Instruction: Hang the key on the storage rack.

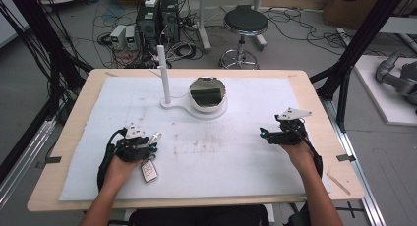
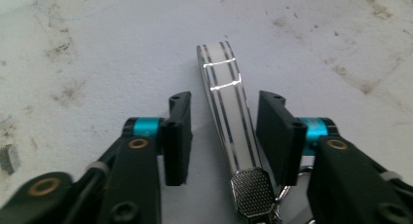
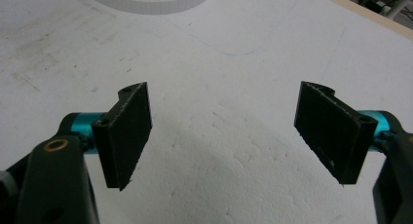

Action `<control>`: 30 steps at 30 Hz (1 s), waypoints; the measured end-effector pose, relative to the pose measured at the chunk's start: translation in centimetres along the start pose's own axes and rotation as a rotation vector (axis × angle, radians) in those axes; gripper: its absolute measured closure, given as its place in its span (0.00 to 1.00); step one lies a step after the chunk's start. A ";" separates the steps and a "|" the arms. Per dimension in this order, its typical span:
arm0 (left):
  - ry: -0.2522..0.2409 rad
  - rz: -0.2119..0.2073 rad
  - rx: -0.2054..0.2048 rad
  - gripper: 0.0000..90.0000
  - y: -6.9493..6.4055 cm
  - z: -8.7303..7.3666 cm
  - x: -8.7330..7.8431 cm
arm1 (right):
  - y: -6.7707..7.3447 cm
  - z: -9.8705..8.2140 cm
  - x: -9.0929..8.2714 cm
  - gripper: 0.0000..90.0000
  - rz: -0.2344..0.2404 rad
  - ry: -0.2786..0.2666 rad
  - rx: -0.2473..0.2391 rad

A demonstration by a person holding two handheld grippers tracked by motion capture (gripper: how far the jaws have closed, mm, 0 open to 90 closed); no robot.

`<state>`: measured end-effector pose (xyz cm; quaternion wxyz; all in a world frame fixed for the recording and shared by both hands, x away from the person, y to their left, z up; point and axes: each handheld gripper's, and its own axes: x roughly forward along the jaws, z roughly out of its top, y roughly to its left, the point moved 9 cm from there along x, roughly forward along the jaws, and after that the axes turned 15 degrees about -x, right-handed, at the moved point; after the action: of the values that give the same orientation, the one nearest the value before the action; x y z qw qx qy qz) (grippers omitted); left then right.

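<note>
Lying on the white-covered tabletop (image 1: 236,152), a key fob strap (image 2: 225,102) is bracketed, untouched, by the left gripper (image 2: 224,131); the right gripper (image 3: 229,131) is held released over bare mat.

hand-held gripper (image 1: 153,146) x2 | key fob (image 1: 149,171) x1 | white stand (image 1: 169,91) x1 | stool (image 1: 244,27) x1

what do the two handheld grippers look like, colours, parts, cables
Both the left gripper and the right gripper are black, each topped by a grey three-cornered plate, with a black cable trailing back along the forearm. The gripper views show flat black rectangular pads on bright blue metal cylinders, and black linkage arms with brass-coloured pivot rings. The forearms are bare, with no sleeves in sight.
</note>
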<state>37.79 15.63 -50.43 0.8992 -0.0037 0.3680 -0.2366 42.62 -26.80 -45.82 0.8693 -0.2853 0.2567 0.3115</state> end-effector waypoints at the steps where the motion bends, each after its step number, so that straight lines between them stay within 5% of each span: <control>1: 0.001 -0.006 0.006 0.71 -0.1 0.0 0.0 | 0.0 0.0 0.0 0.24 0.001 -0.001 -0.003; 7: 0.005 -0.034 -0.031 0.83 0.1 0.2 0.0 | 0.1 0.1 0.0 0.24 0.003 0.001 -0.009; 13: -0.127 -0.127 -0.153 0.83 0.4 1.9 -1.2 | 0.1 0.0 -0.1 0.24 0.005 0.002 -0.008; 20: -0.246 -0.214 -0.175 0.83 0.3 3.7 -2.5 | 0.1 0.1 -0.1 0.24 0.006 -0.003 -0.009; 30: -0.328 -0.334 -0.185 0.83 -0.6 6.0 -3.3 | 0.0 0.3 0.0 0.24 0.005 -0.012 -0.009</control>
<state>39.50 15.56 -43.72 0.8912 -0.1849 0.2316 -0.3435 42.64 -26.58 -45.58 0.8687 -0.2869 0.2509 0.3166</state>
